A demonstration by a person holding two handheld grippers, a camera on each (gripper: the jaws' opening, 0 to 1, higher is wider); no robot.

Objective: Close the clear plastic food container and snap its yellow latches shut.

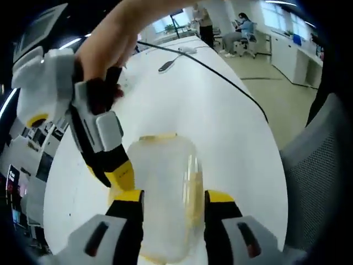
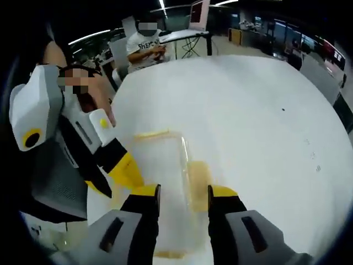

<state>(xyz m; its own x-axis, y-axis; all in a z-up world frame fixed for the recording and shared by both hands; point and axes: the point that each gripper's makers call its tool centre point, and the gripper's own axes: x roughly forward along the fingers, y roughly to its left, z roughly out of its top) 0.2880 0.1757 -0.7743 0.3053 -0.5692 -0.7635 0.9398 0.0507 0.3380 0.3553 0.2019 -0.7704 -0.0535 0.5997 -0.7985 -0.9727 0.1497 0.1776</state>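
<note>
The clear container (image 1: pixel 165 187) rests on the white table (image 1: pixel 220 110), straddled by both grippers' spread jaws. Left gripper (image 1: pixel 174 199) view: cable (image 1: pixel 220 77) far across the table. Right gripper (image 2: pixel 182 193) view: yellow latch (image 2: pixel 198 182) alongside the container; contents indiscernible

Container (image 1: pixel 165 193) on table (image 1: pixel 220 110), lower centre between near jaws; other gripper (image 1: pixel 118 176) at its left.

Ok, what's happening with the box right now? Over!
Both tools open, straddling the clear container from opposite sides: left tool, right tool. Lid on; yellow latch state unclear. White table; nothing blocking.
</note>
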